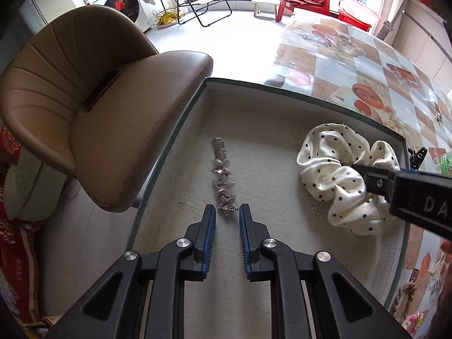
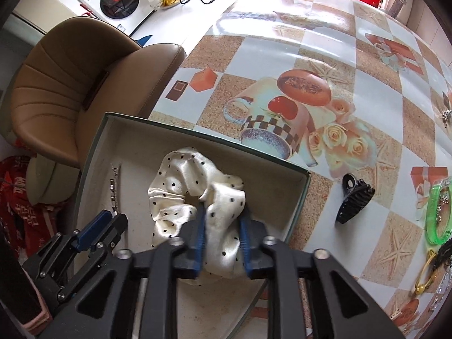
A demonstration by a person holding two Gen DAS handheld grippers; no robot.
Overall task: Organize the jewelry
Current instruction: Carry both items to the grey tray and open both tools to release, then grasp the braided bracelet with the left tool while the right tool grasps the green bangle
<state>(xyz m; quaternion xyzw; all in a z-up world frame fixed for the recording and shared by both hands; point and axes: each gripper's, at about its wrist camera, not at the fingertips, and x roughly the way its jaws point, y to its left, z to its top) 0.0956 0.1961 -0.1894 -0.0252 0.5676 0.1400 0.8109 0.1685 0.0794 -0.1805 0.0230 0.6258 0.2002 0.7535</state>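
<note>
scrunchie [image 2: 197, 186] white, black dots, lying in box [image 2: 296, 206] | right gripper [image 2: 221, 220] straddling it, jaws part open, grip unclear | star hair clip [image 1: 223, 186] lying beside | left gripper [image 1: 227, 213] narrow gap, holding nothing | "DA" showing, rest cut off | black claw clip [image 2: 353, 200] sitting on tablecloth [image 2: 367, 84]

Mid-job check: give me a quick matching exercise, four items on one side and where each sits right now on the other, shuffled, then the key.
Items:
1. polka-dot scrunchie
2. star hair clip
3. black claw clip
4. green bangle

Places:
A. on the tablecloth, just outside the box's right wall
B. in the box, between the right tongs
C. far right edge of the table
D. lying on the box floor, just ahead of the left tongs

Pairs: 1-B, 2-D, 3-A, 4-C
</note>
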